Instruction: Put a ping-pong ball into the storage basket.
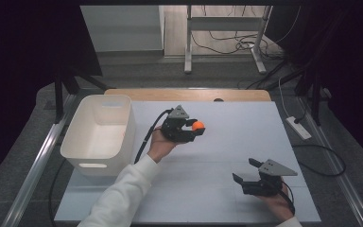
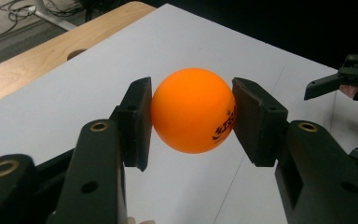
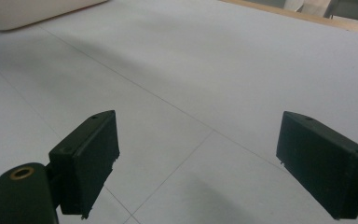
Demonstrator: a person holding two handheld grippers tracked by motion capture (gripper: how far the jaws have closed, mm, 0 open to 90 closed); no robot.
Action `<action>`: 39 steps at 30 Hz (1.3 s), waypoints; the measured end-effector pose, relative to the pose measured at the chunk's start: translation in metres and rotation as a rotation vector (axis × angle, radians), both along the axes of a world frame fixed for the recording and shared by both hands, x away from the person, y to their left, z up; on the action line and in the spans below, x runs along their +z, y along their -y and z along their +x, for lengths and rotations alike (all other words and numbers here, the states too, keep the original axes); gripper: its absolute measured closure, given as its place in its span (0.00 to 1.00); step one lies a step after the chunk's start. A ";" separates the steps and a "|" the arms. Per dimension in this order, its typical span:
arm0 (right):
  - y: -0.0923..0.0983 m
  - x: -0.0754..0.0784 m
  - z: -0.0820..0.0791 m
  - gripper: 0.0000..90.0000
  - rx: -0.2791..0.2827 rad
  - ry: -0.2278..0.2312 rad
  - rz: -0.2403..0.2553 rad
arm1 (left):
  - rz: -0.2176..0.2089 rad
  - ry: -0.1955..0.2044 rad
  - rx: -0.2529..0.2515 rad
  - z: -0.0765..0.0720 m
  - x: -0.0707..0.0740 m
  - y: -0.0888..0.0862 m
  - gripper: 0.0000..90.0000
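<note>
Squarely between the left gripper's (image 2: 193, 119) pads sits one orange ball (image 2: 193, 110), clamped on both sides, held above the white board (image 1: 227, 142) near its centre. Right gripper (image 1: 246, 171) at about 5 o'clock on the board, jaws wide apart, nothing between them. One white bin (image 1: 99, 135) at 9 o'clock, beside the board's left edge.

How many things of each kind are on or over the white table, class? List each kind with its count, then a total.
Ball: 1, orange, gripped in the left tool.
Bin: 1, white, at the table's left.
Tools: 2, the left one and the right tool, which is open with nothing in it.
Total: 4
</note>
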State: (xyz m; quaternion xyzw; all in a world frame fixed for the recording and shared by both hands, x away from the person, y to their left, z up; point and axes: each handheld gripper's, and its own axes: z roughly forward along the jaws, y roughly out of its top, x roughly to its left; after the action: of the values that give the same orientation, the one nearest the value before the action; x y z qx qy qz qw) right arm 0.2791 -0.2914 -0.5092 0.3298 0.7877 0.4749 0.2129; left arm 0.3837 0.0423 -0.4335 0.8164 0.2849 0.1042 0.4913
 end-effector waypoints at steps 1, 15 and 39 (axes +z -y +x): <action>0.000 0.000 0.000 0.14 0.000 0.001 0.000 | -0.001 0.001 0.001 -0.001 0.001 -0.001 0.57; 0.000 0.000 0.000 0.14 -0.004 0.003 -0.002 | -0.015 0.021 0.011 -0.012 0.010 -0.017 0.57; -0.001 -0.001 0.001 0.14 -0.004 0.001 -0.006 | -0.033 0.034 0.053 -0.019 0.013 -0.042 0.57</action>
State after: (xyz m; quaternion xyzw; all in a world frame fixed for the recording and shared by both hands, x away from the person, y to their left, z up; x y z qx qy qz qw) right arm 0.2796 -0.2906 -0.5098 0.3305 0.7883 0.4723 0.2153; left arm 0.3646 0.0844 -0.4202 0.7984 0.2997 0.1263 0.5067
